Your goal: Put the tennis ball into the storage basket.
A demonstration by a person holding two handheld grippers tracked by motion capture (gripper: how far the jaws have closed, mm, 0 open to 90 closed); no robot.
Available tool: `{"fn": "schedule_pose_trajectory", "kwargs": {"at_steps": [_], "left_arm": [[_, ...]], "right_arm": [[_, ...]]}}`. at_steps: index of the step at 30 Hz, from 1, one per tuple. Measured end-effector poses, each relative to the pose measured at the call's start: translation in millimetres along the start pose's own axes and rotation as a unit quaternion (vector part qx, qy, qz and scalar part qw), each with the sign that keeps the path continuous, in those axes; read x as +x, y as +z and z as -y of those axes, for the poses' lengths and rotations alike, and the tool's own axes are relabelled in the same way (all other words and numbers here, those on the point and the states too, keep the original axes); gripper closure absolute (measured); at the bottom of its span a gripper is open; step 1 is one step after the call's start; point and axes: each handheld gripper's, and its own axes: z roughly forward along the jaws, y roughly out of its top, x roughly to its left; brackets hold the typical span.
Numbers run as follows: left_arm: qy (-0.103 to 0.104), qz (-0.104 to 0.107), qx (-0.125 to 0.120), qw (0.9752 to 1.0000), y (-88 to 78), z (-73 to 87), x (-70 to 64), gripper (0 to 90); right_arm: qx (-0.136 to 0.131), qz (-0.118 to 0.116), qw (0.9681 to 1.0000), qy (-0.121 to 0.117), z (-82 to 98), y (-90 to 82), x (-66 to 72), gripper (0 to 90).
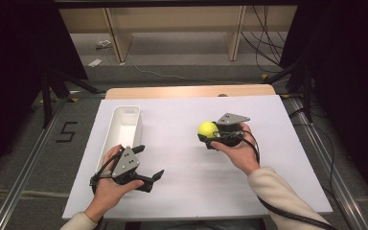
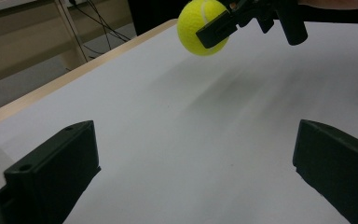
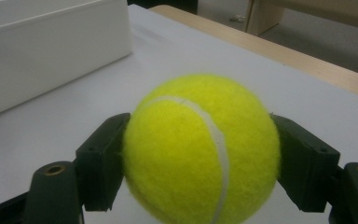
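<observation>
Yellow tennis ball (image 1: pixel 207 129), held above table

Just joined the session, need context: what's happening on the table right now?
A person holds a gripper in each hand over a white-covered table. The right gripper is shut on a yellow tennis ball, held clear of the surface, as the left gripper view shows. The left gripper is open and holds nothing, low near the person's edge. A long white bin sits at the left side, beside the left hand; what shows of its inside looks empty.
</observation>
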Motion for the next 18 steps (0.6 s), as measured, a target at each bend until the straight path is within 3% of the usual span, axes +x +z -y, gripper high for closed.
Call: {"fn": "schedule_pose_trajectory", "kwargs": {"at_steps": [18], "left_arm": [[0.001,0.001,0.0,1.0,0.0,0.0,-0.3,0.0]], "right_arm": [[0.0,-0.005,1.0,-0.004,-1.3,3.4,5.3,26.4]]}}
